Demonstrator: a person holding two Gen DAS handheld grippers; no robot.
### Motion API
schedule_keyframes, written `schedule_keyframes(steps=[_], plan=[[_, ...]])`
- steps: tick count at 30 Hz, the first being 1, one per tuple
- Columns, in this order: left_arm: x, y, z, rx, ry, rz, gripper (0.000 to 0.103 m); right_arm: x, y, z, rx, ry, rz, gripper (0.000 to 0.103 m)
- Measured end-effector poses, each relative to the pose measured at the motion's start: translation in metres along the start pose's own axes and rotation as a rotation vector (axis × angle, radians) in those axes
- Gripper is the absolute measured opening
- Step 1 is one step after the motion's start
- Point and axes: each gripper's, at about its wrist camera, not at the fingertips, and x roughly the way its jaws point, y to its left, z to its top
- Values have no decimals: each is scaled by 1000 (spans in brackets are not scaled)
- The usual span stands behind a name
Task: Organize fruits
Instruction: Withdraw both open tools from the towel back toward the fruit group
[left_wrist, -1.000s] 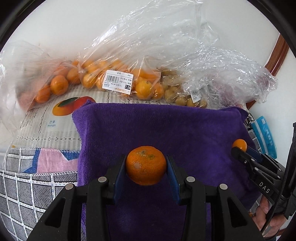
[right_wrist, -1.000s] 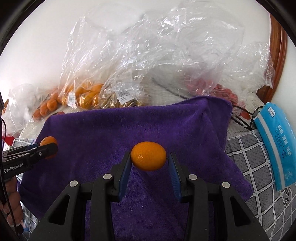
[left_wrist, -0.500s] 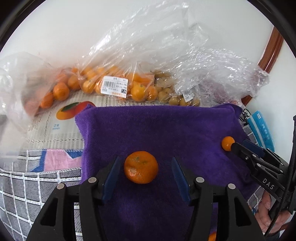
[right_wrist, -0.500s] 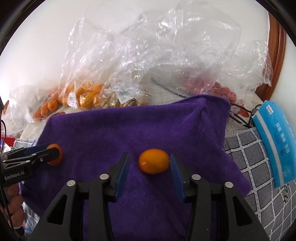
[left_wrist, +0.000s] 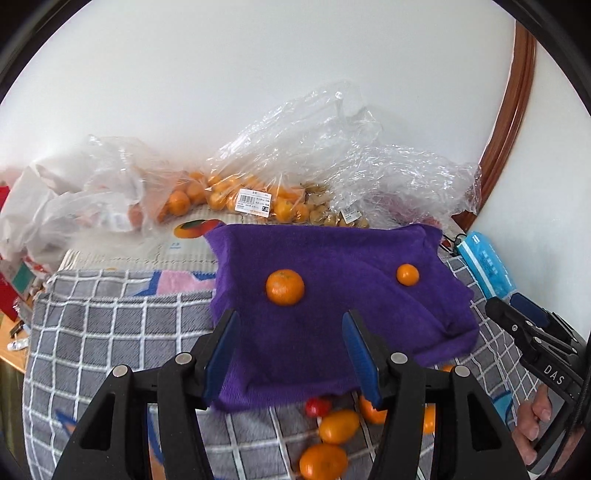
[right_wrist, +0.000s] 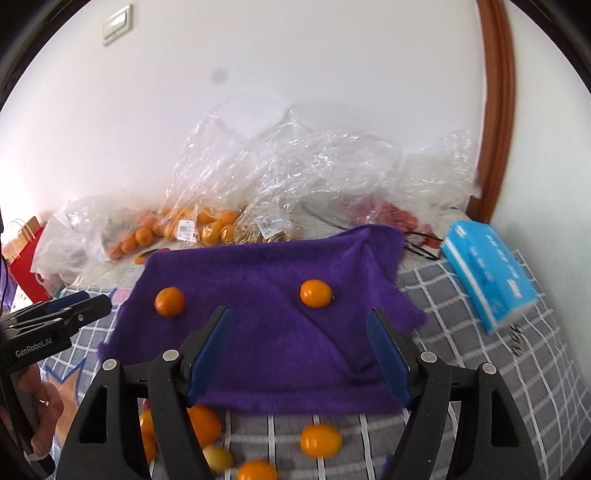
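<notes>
Fruit lies on and around a purple towel (left_wrist: 332, 266) spread over a grey checked cloth (left_wrist: 110, 332). Two orange fruits sit on the towel, well apart: a larger mandarin (left_wrist: 285, 287) toward the left and a smaller orange fruit (left_wrist: 407, 274) toward the right. The left gripper (left_wrist: 291, 354) hovers above the towel's near edge with its blue-padded jaws apart and nothing between them; the mandarin lies beyond the tips. The right gripper (right_wrist: 301, 349) also hangs over the towel; its jaws are opening wide, nothing between them, and the smaller fruit lies just beyond them. Loose fruit (left_wrist: 338, 426) clusters on the checked cloth in front of the towel's near edge, partly hidden behind the gripper arms; a small red one (left_wrist: 317, 406) is among them. Behind the towel, crumpled clear plastic bags (left_wrist: 332, 147) of orange fruit lean against a white wall (left_wrist: 258, 74). A blue tissue pack (right_wrist: 487, 269) lies right of the towel.
</notes>
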Motion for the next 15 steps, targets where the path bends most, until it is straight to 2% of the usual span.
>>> schedule_keyframes(steps=[7, 15], plan=[[-41, 1, -34, -5, 0, 6, 53, -48, -10, -28, 12, -42, -52, 75], [-67, 8, -66, 11, -26, 37, 51, -73, -21, -63, 43, 0, 22, 75]])
